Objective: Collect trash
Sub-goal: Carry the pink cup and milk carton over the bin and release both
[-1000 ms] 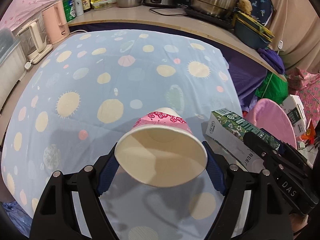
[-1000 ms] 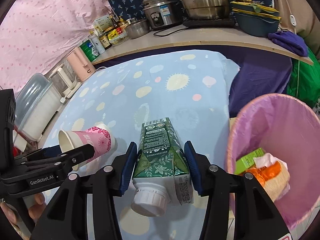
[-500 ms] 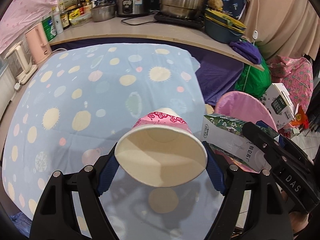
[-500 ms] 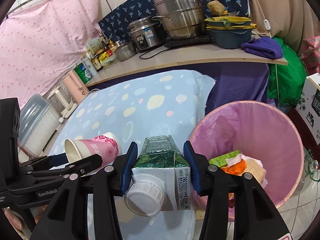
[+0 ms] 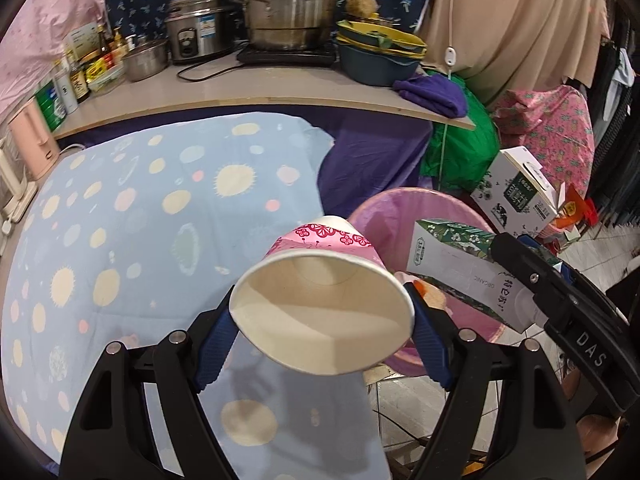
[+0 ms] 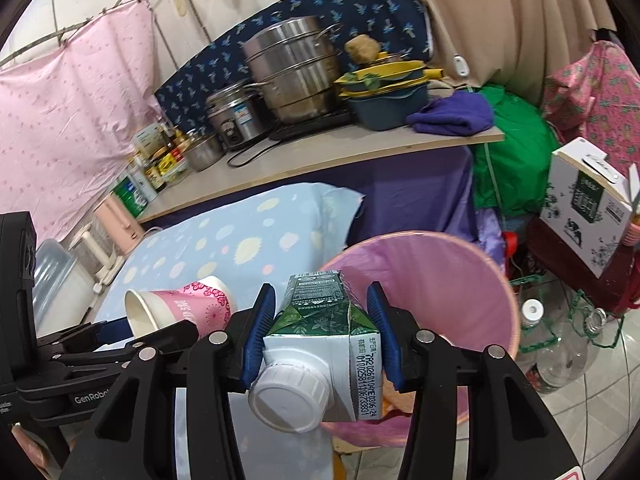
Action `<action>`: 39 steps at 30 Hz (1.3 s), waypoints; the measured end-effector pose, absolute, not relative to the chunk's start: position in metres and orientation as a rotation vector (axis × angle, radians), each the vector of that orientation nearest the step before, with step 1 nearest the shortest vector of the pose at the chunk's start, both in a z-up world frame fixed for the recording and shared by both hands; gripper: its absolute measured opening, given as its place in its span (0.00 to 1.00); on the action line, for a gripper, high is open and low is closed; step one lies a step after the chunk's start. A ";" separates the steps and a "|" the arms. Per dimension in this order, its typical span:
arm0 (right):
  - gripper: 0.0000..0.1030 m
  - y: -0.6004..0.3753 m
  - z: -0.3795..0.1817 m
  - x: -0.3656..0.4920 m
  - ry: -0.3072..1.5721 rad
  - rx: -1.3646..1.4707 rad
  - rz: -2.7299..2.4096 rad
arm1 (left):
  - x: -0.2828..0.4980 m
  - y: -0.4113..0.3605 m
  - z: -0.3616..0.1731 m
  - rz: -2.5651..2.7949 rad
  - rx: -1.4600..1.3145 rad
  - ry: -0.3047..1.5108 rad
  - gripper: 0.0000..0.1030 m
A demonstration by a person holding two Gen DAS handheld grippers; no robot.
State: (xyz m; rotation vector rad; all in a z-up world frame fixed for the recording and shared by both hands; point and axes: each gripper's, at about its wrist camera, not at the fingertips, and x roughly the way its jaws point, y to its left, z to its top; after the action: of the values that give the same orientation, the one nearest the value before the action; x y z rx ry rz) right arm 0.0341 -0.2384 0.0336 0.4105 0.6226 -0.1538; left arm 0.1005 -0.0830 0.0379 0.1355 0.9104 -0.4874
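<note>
My left gripper is shut on a pink flowered paper cup, its empty mouth turned toward the camera, held over the table's right edge beside the bin. My right gripper is shut on a green and white drink carton, white cap toward the camera, held just before the pink-lined trash bin. The same carton shows at the right of the left wrist view, above the bin, which holds some trash. The cup and left gripper appear at the left of the right wrist view.
A table with a blue spotted cloth lies to the left. Behind it runs a counter with pots, bottles and a purple cloth. A white box and empty plastic bottles stand on the floor right of the bin.
Both grippers have carried the cup and the carton rightward and up, off the table toward the bin. The bin now fills more of both views.
</note>
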 end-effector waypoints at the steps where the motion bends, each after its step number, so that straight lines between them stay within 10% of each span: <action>1: 0.45 -0.244 0.034 0.030 0.618 0.416 -0.167 | 0.100 -0.089 0.038 -0.498 0.140 0.909 0.72; 39: 0.50 -0.296 0.005 0.024 0.647 0.456 -0.310 | 0.096 -0.172 -0.003 -0.534 0.254 0.904 0.86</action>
State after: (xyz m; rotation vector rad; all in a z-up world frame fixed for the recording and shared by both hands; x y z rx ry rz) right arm 0.0241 -0.2964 0.0051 0.4558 0.6474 -0.3100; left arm 0.0958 -0.1723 -0.0029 0.2536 0.9037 -0.5343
